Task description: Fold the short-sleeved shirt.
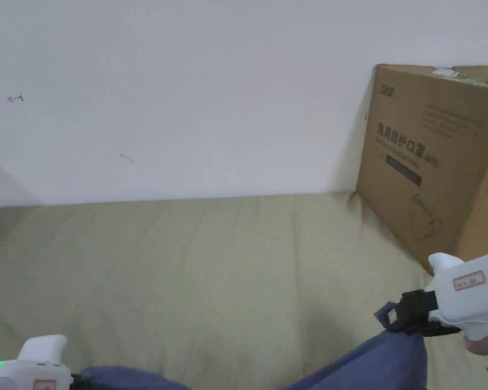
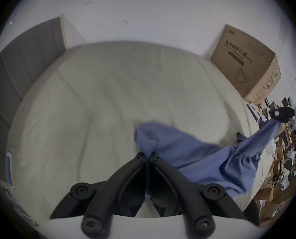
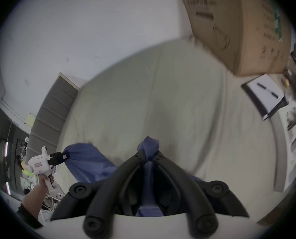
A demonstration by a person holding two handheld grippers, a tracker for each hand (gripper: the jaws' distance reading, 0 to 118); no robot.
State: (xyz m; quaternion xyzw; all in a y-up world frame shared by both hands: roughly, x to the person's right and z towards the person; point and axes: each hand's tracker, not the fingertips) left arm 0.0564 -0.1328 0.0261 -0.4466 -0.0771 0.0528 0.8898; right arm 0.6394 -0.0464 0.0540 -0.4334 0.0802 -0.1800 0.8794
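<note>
A blue short-sleeved shirt hangs stretched between my two grippers above a pale green bed sheet. My left gripper is shut on a bunched edge of the shirt, its jaws pressed together. My right gripper is shut on another bunched corner of the shirt. In the head view the right gripper holds the shirt up at the lower right, and the left gripper's white body sits at the bottom left. The shirt sags in the middle between them.
A large cardboard box stands on the bed at the right against the white wall. A notebook with a pen lies near it. A grey padded headboard is to the left. Stacked boxes crowd the floor beside the bed.
</note>
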